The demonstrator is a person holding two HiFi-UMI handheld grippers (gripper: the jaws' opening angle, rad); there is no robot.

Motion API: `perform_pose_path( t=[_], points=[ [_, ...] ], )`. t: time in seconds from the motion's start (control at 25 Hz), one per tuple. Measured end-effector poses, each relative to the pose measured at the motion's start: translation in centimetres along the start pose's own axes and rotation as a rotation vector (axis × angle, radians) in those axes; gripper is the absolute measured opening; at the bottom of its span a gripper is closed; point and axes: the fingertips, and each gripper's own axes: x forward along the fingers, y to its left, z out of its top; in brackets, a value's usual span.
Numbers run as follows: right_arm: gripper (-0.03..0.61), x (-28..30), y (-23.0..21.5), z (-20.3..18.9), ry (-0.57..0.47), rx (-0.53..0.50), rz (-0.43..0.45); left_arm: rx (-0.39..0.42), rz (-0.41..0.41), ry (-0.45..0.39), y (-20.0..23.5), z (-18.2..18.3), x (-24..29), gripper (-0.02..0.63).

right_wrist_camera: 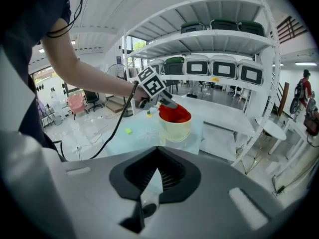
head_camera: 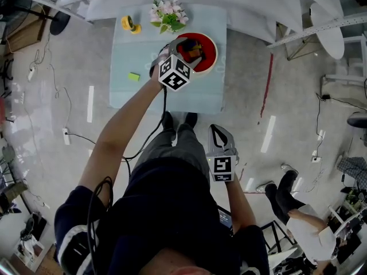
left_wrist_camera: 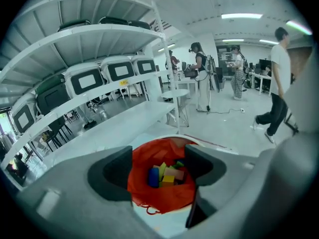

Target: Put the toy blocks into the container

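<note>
A cream container [head_camera: 213,62] lined with a red bag stands on the pale blue table [head_camera: 126,93]. Several toy blocks [left_wrist_camera: 167,175], blue, yellow, pink and green, lie inside it. My left gripper [head_camera: 184,49] hangs just above the container's mouth, open, with nothing between its jaws [left_wrist_camera: 158,166]. One small green block [head_camera: 133,77] lies on the table left of the container, and shows again [right_wrist_camera: 128,131] in the right gripper view. My right gripper [head_camera: 218,135] is held low near my body, off the table, shut and empty [right_wrist_camera: 155,169].
A pot of pink flowers [head_camera: 167,15] and a yellow roll [head_camera: 131,24] stand at the table's far edge. White shelving with cases [right_wrist_camera: 214,66] rises behind the table. Cables trail on the floor at the left [head_camera: 63,125]. People stand further off [left_wrist_camera: 202,76].
</note>
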Motion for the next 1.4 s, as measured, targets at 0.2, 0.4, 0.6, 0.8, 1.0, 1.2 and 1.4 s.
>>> perform_pose_path(
  t=[0.2,0.4,0.6,0.8,1.0,1.2,1.4],
  points=[
    [-0.002,0.1,0.2,0.2,0.007,-0.011,0.007,-0.027,0.024,-0.031,0.6,0.1,-1.5,0.345],
    [-0.002,0.3,0.7,0.2,0.013,-0.026,0.020,-0.077,0.063,-0.056,1.8,-1.0,-4.4,0.347],
    [-0.002,1.1,1.5,0.4,0.022,-0.047,0.045,-0.120,0.118,-0.040,3.4,-4.2,-7.3,0.356],
    [-0.002,1.7,2.3,0.7,0.026,-0.063,0.064,-0.153,0.161,0.010,4.7,-8.8,-9.3,0.356],
    [-0.002,2.0,2.9,0.7,0.040,-0.079,0.081,-0.162,0.181,0.075,5.2,-13.7,-10.6,0.356],
    [-0.002,2.4,3.3,0.6,0.047,-0.086,0.090,-0.159,0.193,0.144,5.9,-18.7,-11.1,0.356],
    [-0.002,2.7,3.7,0.4,0.057,-0.091,0.102,-0.149,0.190,0.204,5.9,-23.4,-11.2,0.356]
  ],
)
